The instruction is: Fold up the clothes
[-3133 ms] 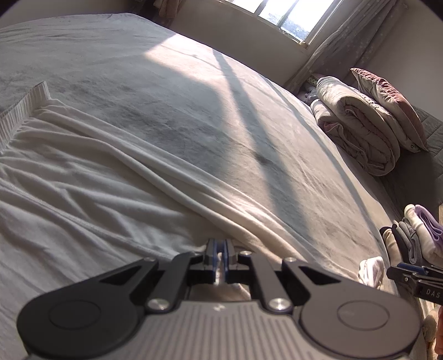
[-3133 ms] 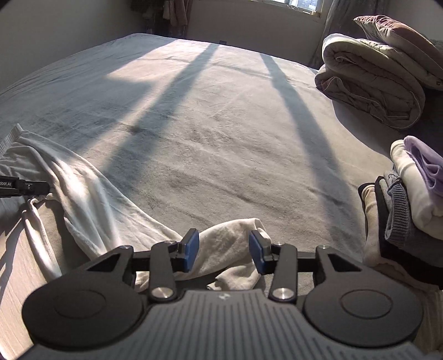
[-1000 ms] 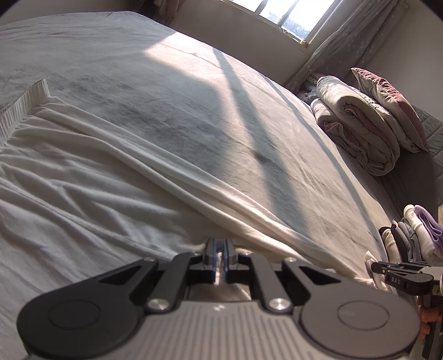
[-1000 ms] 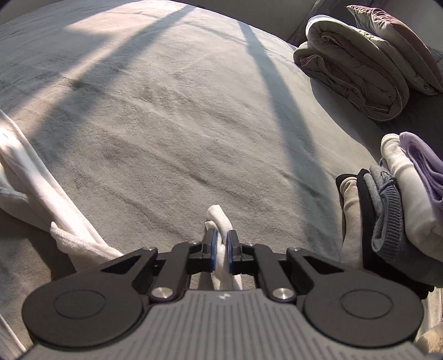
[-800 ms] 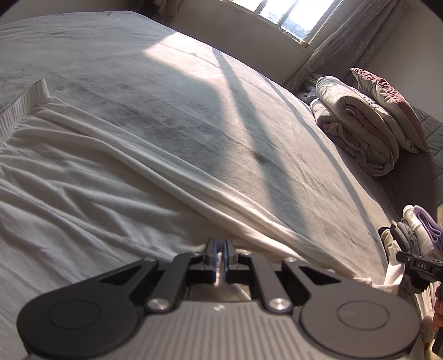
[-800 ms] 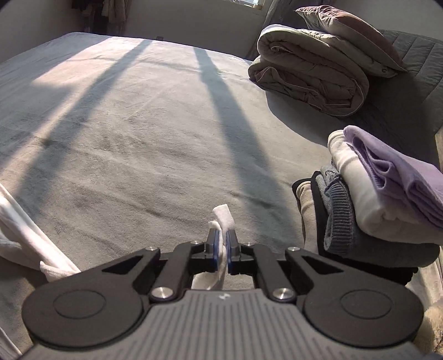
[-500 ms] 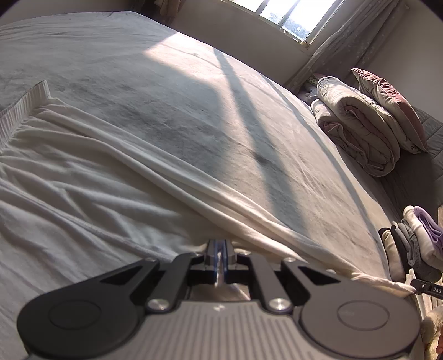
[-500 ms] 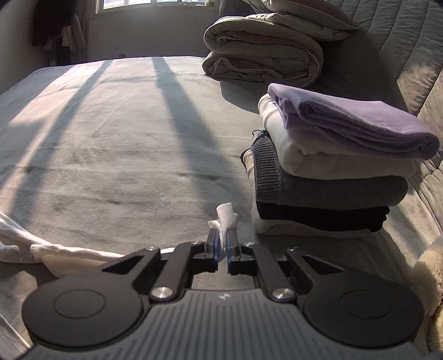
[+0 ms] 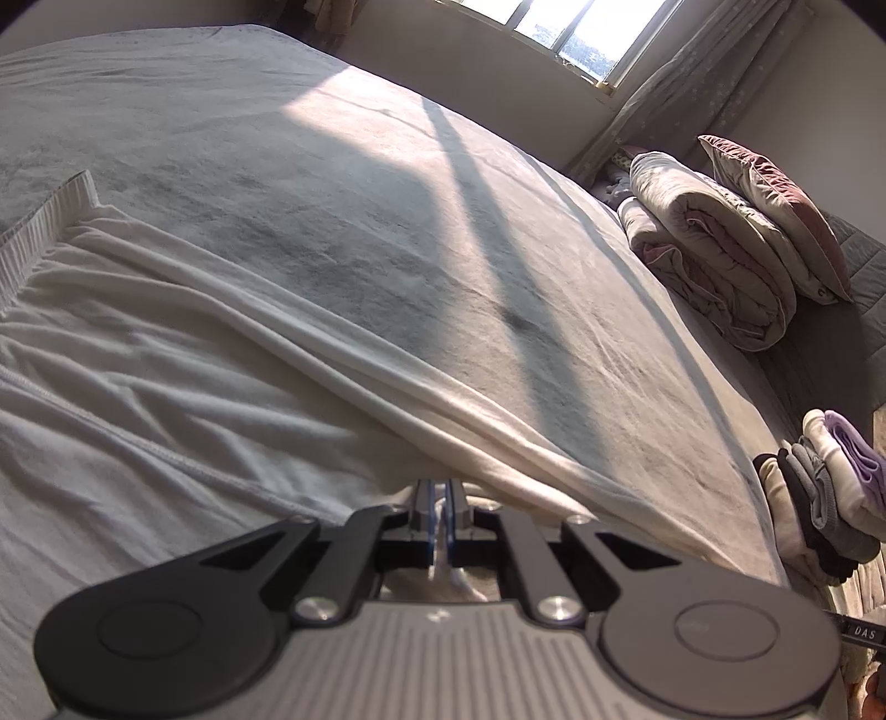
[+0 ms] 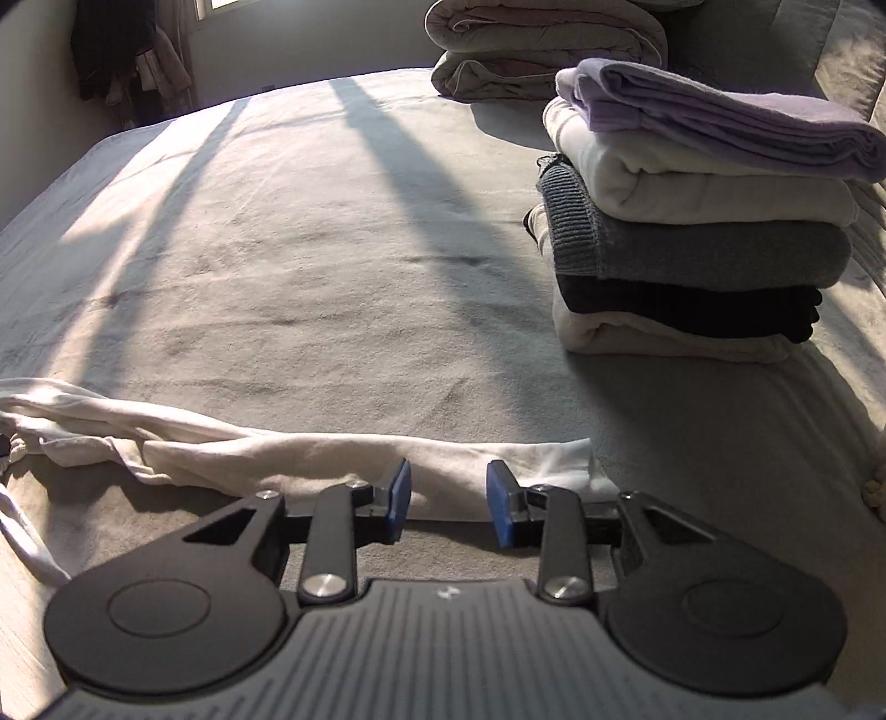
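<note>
— White cotton, is it? What is that garment (image 9: 166, 354) spread over the grey bed (image 9: 332, 166)?

— It looks like a white knit piece, wrinkled, with a ribbed band at its far left end and a stitched seam running across it. It lies flat on the bed cover, drawn out long toward the right.

— And the left gripper (image 9: 441, 515)?

— Its blue pads are pressed together with a thin fold of the white cloth pinched between them, at the near edge of the garment.

— The right gripper (image 10: 448, 504)?

— Its jaws stand well apart with nothing between them. The narrow end of the garment (image 10: 343, 459) lies on the bed just beyond the blue pads (image 10: 400, 498), stretched in a long strip from the left side of that view to a squared-off end near the right finger.

— What else is on the bed?

— A stack of folded clothes (image 10: 692, 221) sits to the right: a cream piece at the bottom, then black, grey knit, white, and lilac on top. It is apart from the garment's end. Behind it lies a rolled quilt (image 9: 714, 255) with a pillow (image 9: 775, 210) leaning on it, near the window (image 9: 576, 27) and curtain (image 9: 692, 72).

— The light?

— Sun falls across the bed in broad bands with long dark shadows between.
</note>
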Tool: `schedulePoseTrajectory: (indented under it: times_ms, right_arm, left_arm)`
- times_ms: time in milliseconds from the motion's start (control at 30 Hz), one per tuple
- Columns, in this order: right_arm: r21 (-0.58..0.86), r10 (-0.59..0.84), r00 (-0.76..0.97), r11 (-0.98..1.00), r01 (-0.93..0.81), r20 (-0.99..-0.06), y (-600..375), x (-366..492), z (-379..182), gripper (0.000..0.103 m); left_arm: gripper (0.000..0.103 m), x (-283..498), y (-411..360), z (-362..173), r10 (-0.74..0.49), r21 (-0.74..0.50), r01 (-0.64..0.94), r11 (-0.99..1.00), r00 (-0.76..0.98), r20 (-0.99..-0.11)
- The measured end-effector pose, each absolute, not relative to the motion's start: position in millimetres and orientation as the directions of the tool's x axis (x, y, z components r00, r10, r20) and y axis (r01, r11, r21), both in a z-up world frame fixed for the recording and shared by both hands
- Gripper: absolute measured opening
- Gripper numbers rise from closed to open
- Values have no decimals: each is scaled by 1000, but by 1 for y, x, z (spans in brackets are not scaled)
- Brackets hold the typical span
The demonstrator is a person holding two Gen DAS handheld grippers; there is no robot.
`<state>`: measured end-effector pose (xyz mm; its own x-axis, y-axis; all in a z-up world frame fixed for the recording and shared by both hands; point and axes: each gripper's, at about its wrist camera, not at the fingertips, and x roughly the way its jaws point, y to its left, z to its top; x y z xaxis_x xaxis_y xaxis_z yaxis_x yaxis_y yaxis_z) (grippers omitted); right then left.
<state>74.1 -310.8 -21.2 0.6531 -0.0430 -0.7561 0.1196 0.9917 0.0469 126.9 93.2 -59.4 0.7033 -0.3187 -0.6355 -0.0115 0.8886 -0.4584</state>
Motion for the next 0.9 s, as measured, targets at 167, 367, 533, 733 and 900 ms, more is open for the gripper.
schedulePoseTrajectory:
  times_ms: [167,367,533,733,900]
  right_arm:
    - [38,44,669,999,-23,-742,-268,86,-17,36]
    - [69,172,667,982,-178,-725,-226,123,-12,36]
    - [133,309,600,938,-319,-738,-183,161,-17,36]
    - [160,377,536,899,-407,-756,-137,193,-32,36]
    - [170,406,492,874,-454,-770,-115,202,-41,35]
  left_arm:
    - [2,125,92,-54,-369,-465,51,884,689,-624]
    - [3,123,104,-43,-428,-476,129,870,676,-599]
    - [3,132,130,-41,-391,-484,75,872,702,-595]
    - [3,133,158,-42,-312,-443,20,896,740,-596]
    - [3,136,181,-43,-190,-362,-52,931,777,-601]
